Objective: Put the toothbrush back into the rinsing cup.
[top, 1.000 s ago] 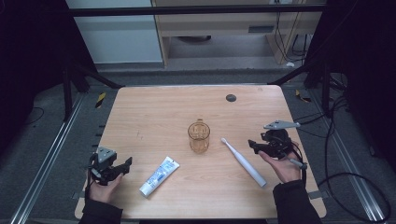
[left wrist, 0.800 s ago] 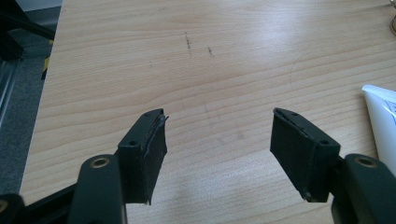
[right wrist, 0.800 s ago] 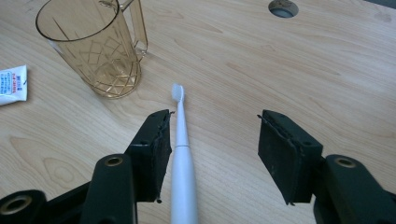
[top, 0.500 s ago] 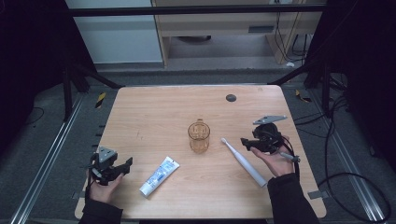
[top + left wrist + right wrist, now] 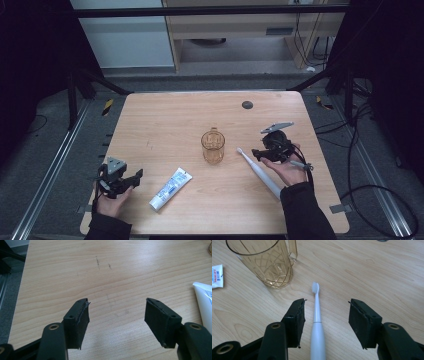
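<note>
While the right tongs [image 5: 325, 322] straddle the white electric toothbrush [image 5: 317, 322] w/ jaws roughly half open, pads not touching it yet, nothing is actually gripped; those jaws have just been closing w/ the brush handle between them. Brush lies flat on the table [image 5: 165, 120], bristle head pointing toward the amber plastic cup [image 5: 213, 146], just right of it and apart from it. Left tongs [image 5: 116, 322] sit wide open and empty over bare wood at the near left corner; toothpaste tube [image 5: 170, 188] lies just beside them, not touched. Progress, as I judge it: very early, approx. at the grasp step for the brush. Not yet done: pinch, lift, and prob. drop it into the cup, which stands upright and empty near table centre. Tube looks like the left hand's job, untouched so far. Count: 1 toothbrush, 1 cup, 1 toothpaste tube, 2 tongs, 1 small dark round disc [image 5: 247, 104] at the far edge of the table. Cap end of the tube too small to read.
</note>
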Demonstrator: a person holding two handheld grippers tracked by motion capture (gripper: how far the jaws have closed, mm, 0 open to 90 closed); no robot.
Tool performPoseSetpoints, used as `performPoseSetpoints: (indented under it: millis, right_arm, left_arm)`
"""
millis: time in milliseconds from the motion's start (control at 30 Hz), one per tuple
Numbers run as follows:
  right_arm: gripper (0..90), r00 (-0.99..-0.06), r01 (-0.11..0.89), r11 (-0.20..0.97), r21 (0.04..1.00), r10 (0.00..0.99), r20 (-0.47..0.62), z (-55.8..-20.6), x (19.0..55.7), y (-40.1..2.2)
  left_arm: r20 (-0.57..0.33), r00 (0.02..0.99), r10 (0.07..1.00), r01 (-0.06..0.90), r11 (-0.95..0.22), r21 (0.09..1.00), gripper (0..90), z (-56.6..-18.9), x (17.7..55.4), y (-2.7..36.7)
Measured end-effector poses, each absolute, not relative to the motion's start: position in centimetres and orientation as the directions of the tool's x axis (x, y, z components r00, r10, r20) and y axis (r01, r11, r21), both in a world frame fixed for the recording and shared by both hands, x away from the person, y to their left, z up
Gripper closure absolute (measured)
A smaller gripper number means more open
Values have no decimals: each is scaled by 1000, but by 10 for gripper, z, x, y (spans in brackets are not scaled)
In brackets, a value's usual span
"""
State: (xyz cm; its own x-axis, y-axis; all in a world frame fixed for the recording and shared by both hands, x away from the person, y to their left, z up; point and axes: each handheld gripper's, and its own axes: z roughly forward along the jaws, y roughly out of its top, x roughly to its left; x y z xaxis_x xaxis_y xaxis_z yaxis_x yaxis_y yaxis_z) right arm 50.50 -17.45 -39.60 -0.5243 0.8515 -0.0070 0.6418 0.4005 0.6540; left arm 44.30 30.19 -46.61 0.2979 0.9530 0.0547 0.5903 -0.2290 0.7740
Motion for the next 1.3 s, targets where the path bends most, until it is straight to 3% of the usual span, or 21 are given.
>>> performPoseSetpoints:
  millis: [1300]
  right_arm:
    - [491,-554,713,474,517,833,1,-437,516,-169]
  left_arm:
    - [56,301,952,597,-234,767,347,-468,444,301]
